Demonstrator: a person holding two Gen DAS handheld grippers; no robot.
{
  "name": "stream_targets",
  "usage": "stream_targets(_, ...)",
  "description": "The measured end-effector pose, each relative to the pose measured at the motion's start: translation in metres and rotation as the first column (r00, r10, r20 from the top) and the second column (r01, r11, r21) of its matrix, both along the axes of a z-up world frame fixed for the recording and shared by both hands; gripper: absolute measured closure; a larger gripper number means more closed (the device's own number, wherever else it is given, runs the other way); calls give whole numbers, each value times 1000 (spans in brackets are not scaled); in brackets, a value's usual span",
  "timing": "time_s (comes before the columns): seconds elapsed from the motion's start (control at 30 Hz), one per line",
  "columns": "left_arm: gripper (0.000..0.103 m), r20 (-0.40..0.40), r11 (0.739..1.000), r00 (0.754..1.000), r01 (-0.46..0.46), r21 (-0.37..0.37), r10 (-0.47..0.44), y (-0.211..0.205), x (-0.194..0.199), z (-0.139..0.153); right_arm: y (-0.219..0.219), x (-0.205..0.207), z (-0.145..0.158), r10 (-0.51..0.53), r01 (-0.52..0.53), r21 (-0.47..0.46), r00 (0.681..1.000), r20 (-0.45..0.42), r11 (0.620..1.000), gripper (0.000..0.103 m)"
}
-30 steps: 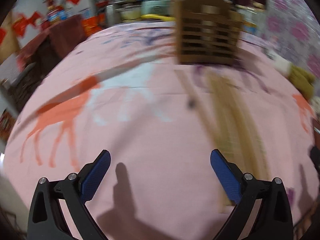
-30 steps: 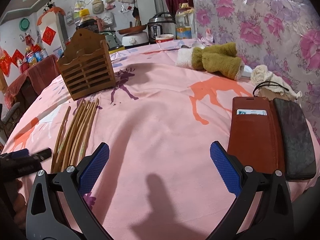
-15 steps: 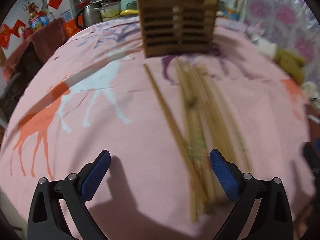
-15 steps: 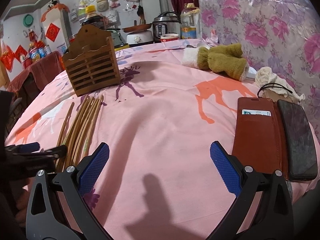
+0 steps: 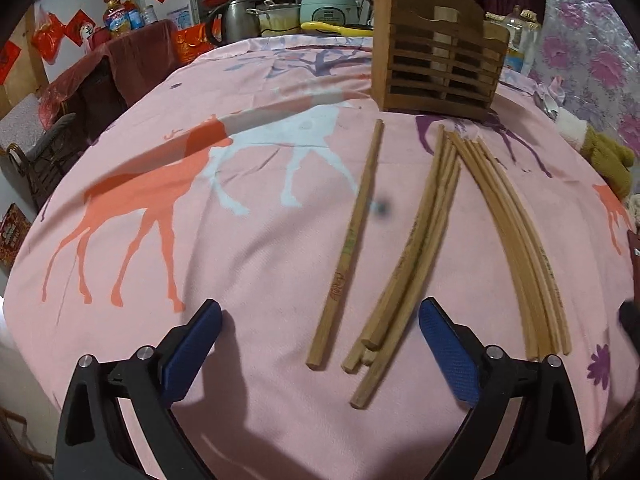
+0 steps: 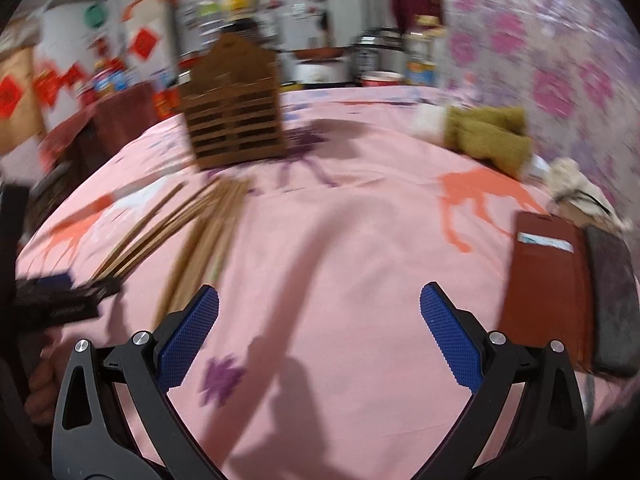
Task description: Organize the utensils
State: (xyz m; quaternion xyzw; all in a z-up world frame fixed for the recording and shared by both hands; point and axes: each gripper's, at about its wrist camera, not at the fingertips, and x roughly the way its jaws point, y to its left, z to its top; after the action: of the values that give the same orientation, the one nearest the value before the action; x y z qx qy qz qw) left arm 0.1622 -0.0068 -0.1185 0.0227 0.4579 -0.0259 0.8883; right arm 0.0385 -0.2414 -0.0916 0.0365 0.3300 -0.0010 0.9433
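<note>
Several wooden chopsticks lie on the pink cloth, fanned out toward me, with one single stick apart on the left. A slatted wooden holder stands upright beyond their far tips. My left gripper is open just above the cloth, its blue pads on either side of the near ends of the single stick and the middle bundle. My right gripper is open over bare cloth, with the chopsticks to its left and the holder far left. The left gripper's tip shows at the left edge of the right wrist view.
A brown wallet case and a dark phone lie at the right table edge. An olive and white plush sits far right. Cookers and bottles crowd the far side. A chair stands off the left edge.
My left gripper has swung right and come down over the chopsticks' near ends. The right gripper view has shifted left and is blurred by motion. Both stay open.
</note>
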Motion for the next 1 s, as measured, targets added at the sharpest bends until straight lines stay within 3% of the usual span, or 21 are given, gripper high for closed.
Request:
stream_targets(0.17, 8, 13, 1000, 1000, 14, 6, -14, -5, -25, 1, 37, 10, -15, 130, -140, -133, 988, -85, 981, 7)
stream_targets(0.23, 8, 11, 1000, 1000, 16, 3, -16, -5, -27, 1, 34, 17, -22, 104, -120, -155, 989, -105, 981, 11)
stream_targets(0.3, 8, 8, 1000, 1000, 26, -2, -26, -7, -30, 1, 13, 22, -21, -35, 19, -171, 995, -90, 985, 20)
stream_targets(0.37, 8, 5, 998, 998, 55, -13, -55, -11, -36, 2, -14, 26, -22, -87, 77, -87, 989, -120, 993, 37)
stream_targets(0.47, 8, 9, 994, 994, 110, -21, -110, -21, -45, 4, -30, 23, -18, -69, 71, 9, 991, -119, 997, 39)
stream_targets(0.53, 8, 28, 993, 993, 118, -30, -117, -20, -50, 9, -21, 17, -15, -28, 27, -8, 996, -89, 1000, 39)
stream_targets(0.63, 8, 66, 995, 996, 62, -75, -58, 5, -47, 20, -7, 18, -14, 8, -13, -60, 997, -73, 998, 39)
stream_targets(0.83, 9, 49, 987, 996, -72, -141, 80, 51, -26, 19, -7, 20, -14, 14, -17, -56, 998, -67, 998, 39)
stream_targets(0.93, 10, 42, 987, 997, -51, -153, 58, 49, -18, 18, -9, 22, -15, 11, -14, -42, 997, -70, 999, 39)
stream_targets(1.0, 10, 56, 993, 998, -19, -115, 26, 36, -15, 16, -7, 23, -17, 14, -17, -41, 997, -74, 999, 39)
